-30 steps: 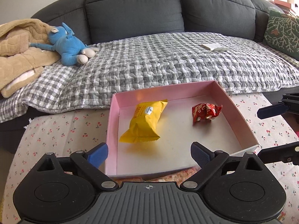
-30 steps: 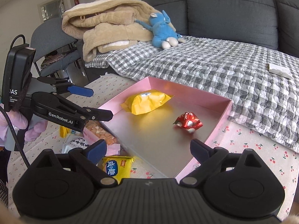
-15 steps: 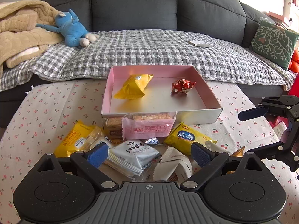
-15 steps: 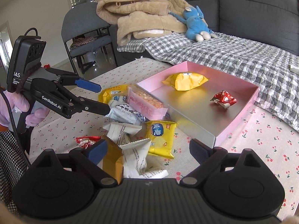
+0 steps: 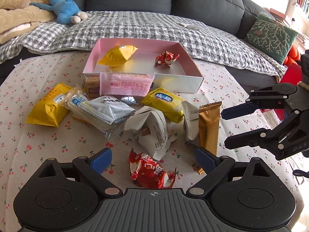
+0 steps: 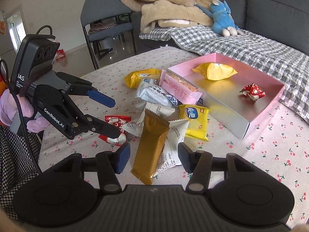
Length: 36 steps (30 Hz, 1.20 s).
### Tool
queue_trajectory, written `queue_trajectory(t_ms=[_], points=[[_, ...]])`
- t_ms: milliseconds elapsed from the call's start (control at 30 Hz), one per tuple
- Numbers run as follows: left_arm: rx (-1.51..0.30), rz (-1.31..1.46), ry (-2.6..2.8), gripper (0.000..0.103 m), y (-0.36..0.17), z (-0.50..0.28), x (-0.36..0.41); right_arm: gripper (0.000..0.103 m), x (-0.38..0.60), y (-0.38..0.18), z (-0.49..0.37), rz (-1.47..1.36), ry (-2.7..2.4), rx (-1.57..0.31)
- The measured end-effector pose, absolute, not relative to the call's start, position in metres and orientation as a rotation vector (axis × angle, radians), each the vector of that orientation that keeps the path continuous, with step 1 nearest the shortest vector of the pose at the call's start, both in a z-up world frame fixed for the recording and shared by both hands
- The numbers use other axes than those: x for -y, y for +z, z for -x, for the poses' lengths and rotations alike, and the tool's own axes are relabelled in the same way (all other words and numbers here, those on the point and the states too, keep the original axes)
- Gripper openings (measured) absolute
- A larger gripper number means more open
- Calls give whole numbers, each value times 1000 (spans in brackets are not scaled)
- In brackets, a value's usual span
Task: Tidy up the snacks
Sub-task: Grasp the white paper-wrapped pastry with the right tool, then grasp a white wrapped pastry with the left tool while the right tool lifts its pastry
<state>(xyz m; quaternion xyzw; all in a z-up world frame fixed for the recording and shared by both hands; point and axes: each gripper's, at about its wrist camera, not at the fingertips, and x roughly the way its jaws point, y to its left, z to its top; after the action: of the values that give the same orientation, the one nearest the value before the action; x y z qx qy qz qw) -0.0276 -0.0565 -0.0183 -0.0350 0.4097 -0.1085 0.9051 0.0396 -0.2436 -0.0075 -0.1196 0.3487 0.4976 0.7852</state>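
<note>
A pink box [image 5: 190,86] on the cherry-print tablecloth holds a yellow packet [image 5: 117,55] and a small red packet [image 5: 166,58]. Loose snacks lie heaped in front of it. My left gripper [image 5: 152,154] hangs over a red packet [image 5: 150,171] that lies between its wide fingers; the jaws are closing and the pads are clear of it. My right gripper [image 6: 153,151] is closing around a gold bar [image 6: 152,145] and a white packet [image 6: 173,145], with a gap still showing beside the bar. Each gripper shows in the other's view, the left gripper [image 6: 114,118] and the right gripper [image 5: 224,130].
The heap includes a pink biscuit pack [image 5: 125,85], yellow packs [image 5: 48,108], blue-white packs [image 5: 104,108] and a torn white wrapper [image 5: 154,127]. Behind the table stands a grey sofa with a checked blanket [image 5: 154,27], a blue plush toy [image 5: 63,7], a beige coat [image 6: 166,5] and a chair [image 6: 104,15].
Both grippers have drawn back from the box to the heap in front of it. The right jaws have narrowed around the gold bar. The red packet now lies between the left fingers.
</note>
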Motion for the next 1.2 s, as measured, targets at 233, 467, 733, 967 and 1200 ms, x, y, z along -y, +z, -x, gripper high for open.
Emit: queue_trajectory(t_ms=[233, 467, 733, 967, 1200], points=[[-831, 125, -224, 71, -18, 13, 60, 35, 258, -10, -57, 190, 1038, -775], [-867, 180, -193, 42, -31, -5, 64, 32, 250, -21, -63, 223, 1059, -800], [-876, 210, -182, 35, -40, -17, 63, 41, 227, -31, -70, 227, 1092, -846], [-877, 211, -183, 36, -43, -23, 63, 54, 218, -41, -78, 192, 1071, -903], [-892, 205, -169, 39, -44, -32, 66, 42, 223, -41, -78, 170, 1058, -902]])
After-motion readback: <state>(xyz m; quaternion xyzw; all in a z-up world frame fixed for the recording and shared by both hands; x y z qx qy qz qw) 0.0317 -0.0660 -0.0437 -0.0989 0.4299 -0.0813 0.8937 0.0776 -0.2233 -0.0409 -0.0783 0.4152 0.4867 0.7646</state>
